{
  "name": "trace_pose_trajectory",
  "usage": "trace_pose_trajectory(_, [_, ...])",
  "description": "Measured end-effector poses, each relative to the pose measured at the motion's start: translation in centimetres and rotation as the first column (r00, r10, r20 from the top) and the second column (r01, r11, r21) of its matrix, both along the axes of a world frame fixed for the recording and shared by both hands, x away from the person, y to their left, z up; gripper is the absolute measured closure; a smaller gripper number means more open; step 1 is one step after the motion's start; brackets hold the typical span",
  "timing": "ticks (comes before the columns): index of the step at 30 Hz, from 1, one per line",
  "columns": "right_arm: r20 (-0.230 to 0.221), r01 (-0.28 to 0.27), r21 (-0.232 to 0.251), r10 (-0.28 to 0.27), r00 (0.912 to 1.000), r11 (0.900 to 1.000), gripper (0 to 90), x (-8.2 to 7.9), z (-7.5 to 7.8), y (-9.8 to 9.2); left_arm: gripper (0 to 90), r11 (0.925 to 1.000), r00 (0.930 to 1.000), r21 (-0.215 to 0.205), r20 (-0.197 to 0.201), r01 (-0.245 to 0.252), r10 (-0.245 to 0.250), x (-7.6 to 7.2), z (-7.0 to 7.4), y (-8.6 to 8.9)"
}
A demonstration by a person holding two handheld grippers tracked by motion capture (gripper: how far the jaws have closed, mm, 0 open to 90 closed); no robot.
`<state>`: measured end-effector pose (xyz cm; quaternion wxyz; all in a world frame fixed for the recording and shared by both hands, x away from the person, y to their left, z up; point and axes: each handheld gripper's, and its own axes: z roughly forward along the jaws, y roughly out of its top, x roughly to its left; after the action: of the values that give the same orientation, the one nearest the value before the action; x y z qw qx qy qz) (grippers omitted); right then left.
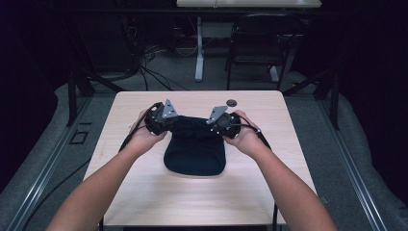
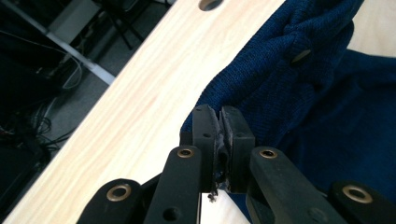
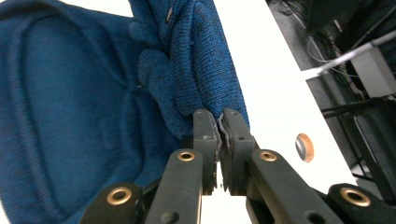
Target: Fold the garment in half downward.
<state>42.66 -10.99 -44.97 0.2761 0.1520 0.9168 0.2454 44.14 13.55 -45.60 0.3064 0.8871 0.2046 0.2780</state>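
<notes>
Right now a dark blue knit garment (image 1: 195, 149) lies in the middle of the pale wooden bench (image 1: 144, 192), its rounded lower part flat on the wood toward the person. Both hands come in from the near edge and meet at its far edge. The left gripper (image 1: 169, 122) has its fingers (image 2: 204, 135) pressed together on a bunched fold of the knit, the fabric caught between the pads and pulled up off the bench. The right gripper (image 1: 216, 124) does the same at the other end of that edge, its fingers (image 3: 205, 135) pinching a gathered ridge of cloth. Between the two grips the edge is lifted and crumpled, and a small button (image 2: 300, 56) shows on the raised fold in the left gripper view. Just beyond the garment, near the far edge of the bench, sits a round cable hole (image 1: 232, 102), apart from the cloth. Past the bench stand a dark chair (image 1: 260, 43) and a white table leg (image 1: 198, 53) on the grey floor.
</notes>
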Motion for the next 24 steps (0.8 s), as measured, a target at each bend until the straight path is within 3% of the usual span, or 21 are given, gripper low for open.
trace_pose_trajectory(14, [-0.07, -0.04, -0.04, 0.037, 0.9969, 0.998, 86.1, -2.5, -1.6, 0.5, 85.8, 0.9984, 0.9962, 0.003, -0.068, 0.056, -0.055, -2.3, -2.3, 0.9])
trace_pose_trajectory(24, [-0.119, -0.048, -0.063, 0.041, 0.9921, 0.997, 86.2, -4.2, -3.5, 1.1, 85.7, 0.9952, 0.9915, 0.031, -0.094, 0.092, -0.089, -3.5, -3.8, 0.9])
